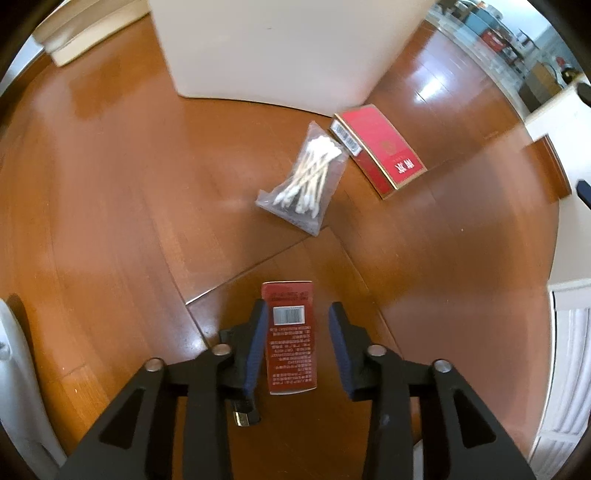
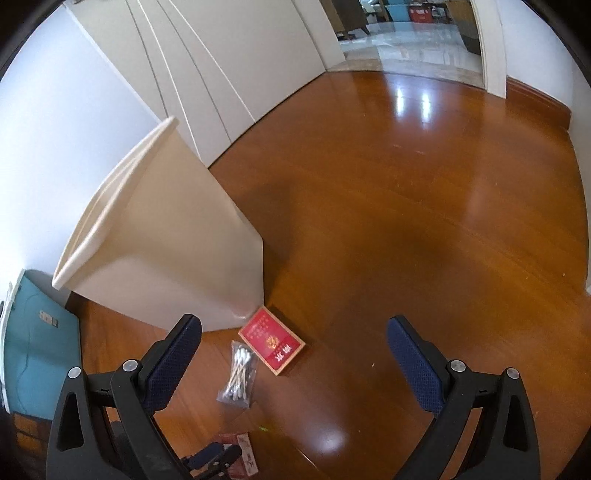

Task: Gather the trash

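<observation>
A dark red carton (image 1: 291, 338) with a barcode lies on the wooden floor between the fingers of my left gripper (image 1: 299, 314), which is open around it; a gap shows on the right side. Beyond it lie a clear bag of cotton swabs (image 1: 304, 179) and a flat red box (image 1: 380, 149) beside a cream trash bin (image 1: 273, 48). My right gripper (image 2: 293, 334) is open and empty, well above the floor. The right wrist view shows the bin (image 2: 166, 236), the red box (image 2: 271, 341), the swab bag (image 2: 238, 374) and the dark red carton (image 2: 242, 456) by the left gripper.
White closet doors (image 2: 207, 74) stand behind the bin. A teal object (image 2: 40, 343) stands at the left. A doorway (image 2: 410, 33) opens at the far end. A white wall and baseboard (image 1: 570, 236) run along the right in the left wrist view.
</observation>
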`<act>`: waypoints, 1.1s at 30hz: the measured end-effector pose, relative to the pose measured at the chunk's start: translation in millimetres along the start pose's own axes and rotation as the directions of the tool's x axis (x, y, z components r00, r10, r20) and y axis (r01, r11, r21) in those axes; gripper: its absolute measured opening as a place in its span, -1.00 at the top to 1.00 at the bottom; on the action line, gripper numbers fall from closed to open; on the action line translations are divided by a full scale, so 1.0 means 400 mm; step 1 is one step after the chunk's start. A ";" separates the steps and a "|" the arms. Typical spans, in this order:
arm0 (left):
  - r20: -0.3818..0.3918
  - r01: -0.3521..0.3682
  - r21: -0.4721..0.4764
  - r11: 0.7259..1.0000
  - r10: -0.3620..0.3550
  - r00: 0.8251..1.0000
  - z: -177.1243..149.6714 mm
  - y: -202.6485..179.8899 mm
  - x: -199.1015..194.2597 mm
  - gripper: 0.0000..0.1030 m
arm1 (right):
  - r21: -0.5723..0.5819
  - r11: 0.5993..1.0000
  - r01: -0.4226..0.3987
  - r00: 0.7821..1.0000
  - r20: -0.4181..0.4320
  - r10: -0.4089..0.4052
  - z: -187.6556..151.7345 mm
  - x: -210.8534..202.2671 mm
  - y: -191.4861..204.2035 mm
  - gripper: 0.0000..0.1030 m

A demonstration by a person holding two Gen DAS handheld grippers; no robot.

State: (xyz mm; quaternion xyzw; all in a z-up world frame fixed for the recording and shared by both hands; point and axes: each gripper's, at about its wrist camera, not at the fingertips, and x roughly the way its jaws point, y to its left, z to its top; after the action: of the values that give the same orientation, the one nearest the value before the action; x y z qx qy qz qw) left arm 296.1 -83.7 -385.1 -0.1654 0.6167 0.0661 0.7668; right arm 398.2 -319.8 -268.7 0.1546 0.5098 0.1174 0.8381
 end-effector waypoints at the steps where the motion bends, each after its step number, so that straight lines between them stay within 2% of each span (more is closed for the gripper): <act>1: -0.003 -0.008 0.007 1.000 0.008 1.000 0.001 -0.003 0.005 0.24 | -0.001 1.000 0.001 1.000 -0.011 -0.001 -0.003 0.012 0.001 -0.97; 6: -0.003 -0.011 -0.031 0.999 0.011 1.000 0.010 0.026 0.014 0.23 | -0.022 1.000 0.018 0.999 -0.049 -0.019 -0.025 0.054 0.000 -0.97; 9: -0.040 -0.028 0.002 1.000 0.029 0.999 -0.005 0.024 0.038 0.23 | -0.028 0.999 0.038 0.996 -0.084 -0.040 -0.042 0.092 -0.005 -0.97; 12: -0.010 -0.075 0.080 0.994 0.076 0.997 -0.011 0.001 0.064 0.23 | -0.011 0.999 0.041 0.994 -0.105 -0.042 -0.053 0.114 -0.013 -0.97; 14: -0.028 -0.062 0.100 0.993 0.065 0.997 -0.014 -0.002 0.086 0.23 | -0.017 0.999 0.051 0.991 -0.122 -0.053 -0.065 0.134 -0.017 -0.97; 15: -0.007 -0.055 0.110 0.992 0.056 0.998 -0.014 -0.002 0.083 0.26 | -0.024 0.998 0.059 0.989 -0.133 -0.062 -0.071 0.146 -0.018 -0.97; 16: -0.014 -0.051 0.107 0.993 0.052 0.999 -0.013 0.003 0.084 0.43 | -0.035 0.997 0.069 0.987 -0.144 -0.073 -0.077 0.159 -0.020 -0.97; 18: -0.019 -0.032 0.076 0.997 0.034 0.999 -0.010 0.026 0.081 0.44 | -0.071 0.995 0.068 0.985 -0.154 -0.079 -0.084 0.179 -0.018 -0.97; 21: -0.012 -0.017 0.036 0.999 0.017 1.000 -0.003 0.061 0.063 0.45 | -0.201 0.980 0.008 0.984 -0.173 -0.044 -0.088 0.219 0.013 -0.97; 23: 0.011 0.000 0.020 1.000 0.000 1.000 -0.004 0.078 0.029 0.45 | -0.354 0.934 -0.043 0.978 -0.208 -0.034 -0.097 0.261 0.056 -0.97; 25: 0.023 0.024 -0.005 1.000 -0.024 0.999 -0.004 0.107 -0.004 0.45 | -0.555 0.829 -0.066 0.969 -0.236 -0.080 -0.116 0.310 0.109 -0.97; 28: 0.015 0.055 -0.031 0.998 -0.054 0.998 -0.012 0.149 -0.027 0.45 | -0.722 0.687 -0.079 0.957 -0.249 -0.151 -0.129 0.367 0.156 -0.97; 29: 0.014 0.060 -0.036 0.998 -0.060 0.998 -0.012 0.156 -0.031 0.45 | -0.745 0.660 -0.097 0.949 -0.269 -0.164 -0.125 0.393 0.167 -0.97; 33: 0.019 0.075 -0.065 0.995 -0.074 0.997 -0.019 0.162 -0.053 0.45 | -0.725 0.668 -0.168 0.916 -0.366 -0.166 -0.121 0.474 0.186 -0.96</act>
State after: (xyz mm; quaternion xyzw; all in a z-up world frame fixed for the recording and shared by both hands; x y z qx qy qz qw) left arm 264.4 -23.5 -377.2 -0.2127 0.6014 0.0592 0.7679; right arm 438.2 -177.2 -416.6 -0.2274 0.5776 0.3445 0.7043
